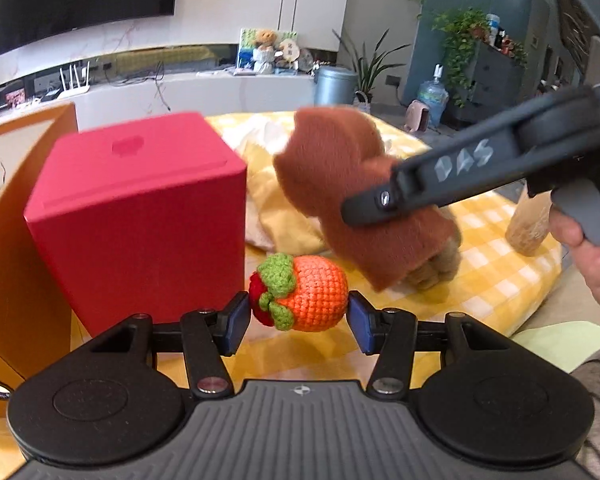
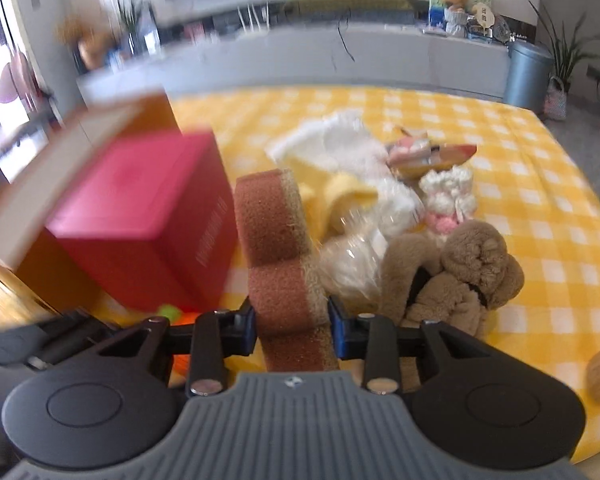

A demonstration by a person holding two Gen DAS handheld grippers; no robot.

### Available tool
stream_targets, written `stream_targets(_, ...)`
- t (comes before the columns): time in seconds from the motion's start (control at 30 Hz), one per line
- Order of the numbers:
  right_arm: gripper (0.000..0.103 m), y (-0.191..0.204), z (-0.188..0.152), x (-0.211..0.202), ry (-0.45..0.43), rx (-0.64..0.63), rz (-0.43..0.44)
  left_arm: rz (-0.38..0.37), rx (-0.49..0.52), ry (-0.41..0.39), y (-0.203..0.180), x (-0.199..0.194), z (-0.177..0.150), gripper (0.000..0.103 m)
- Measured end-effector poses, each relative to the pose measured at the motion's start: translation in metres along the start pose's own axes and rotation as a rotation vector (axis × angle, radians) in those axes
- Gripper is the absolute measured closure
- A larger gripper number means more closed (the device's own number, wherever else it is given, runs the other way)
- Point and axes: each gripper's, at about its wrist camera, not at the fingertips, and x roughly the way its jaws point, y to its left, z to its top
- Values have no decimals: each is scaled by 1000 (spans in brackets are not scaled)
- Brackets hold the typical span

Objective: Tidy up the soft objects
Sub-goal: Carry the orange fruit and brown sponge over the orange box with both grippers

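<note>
While both loads are off the yellow checked worktop (image 2: 500, 152), sorting is mostly undone: the soft heap (image 2: 384, 216) lies at my 1 o'clock, unsorted. Orange box (image 1: 4, 216) stands at 9 o'clock, red box (image 1: 140, 208) beside it at 10, lid on. My right tongs (image 2: 292, 326) are clamped on the brown sponge (image 2: 276, 240); my left tongs (image 1: 298, 320) pinch the crochet fruit (image 1: 312, 296). Open room lies right; red box corner crowds left.
</note>
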Motion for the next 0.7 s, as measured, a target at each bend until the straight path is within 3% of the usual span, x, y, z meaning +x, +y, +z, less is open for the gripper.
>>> stream_targets(0.13,68,-16,-1,-28,-102,141,97,-6,11,-47,-4,-13,12,43)
stream_targets(0.37,68,-41,-6,-51,-205,338,234,5,-21,-115,-5,-46,32,43)
stream_targets(0.57,68,-24,0,-70,-268,347,341,70,-14,-173,5,-86,53,43)
stream_targets(0.7,68,13,10,-80,-294,332,367,117,-98,-153,37,-113,66,43)
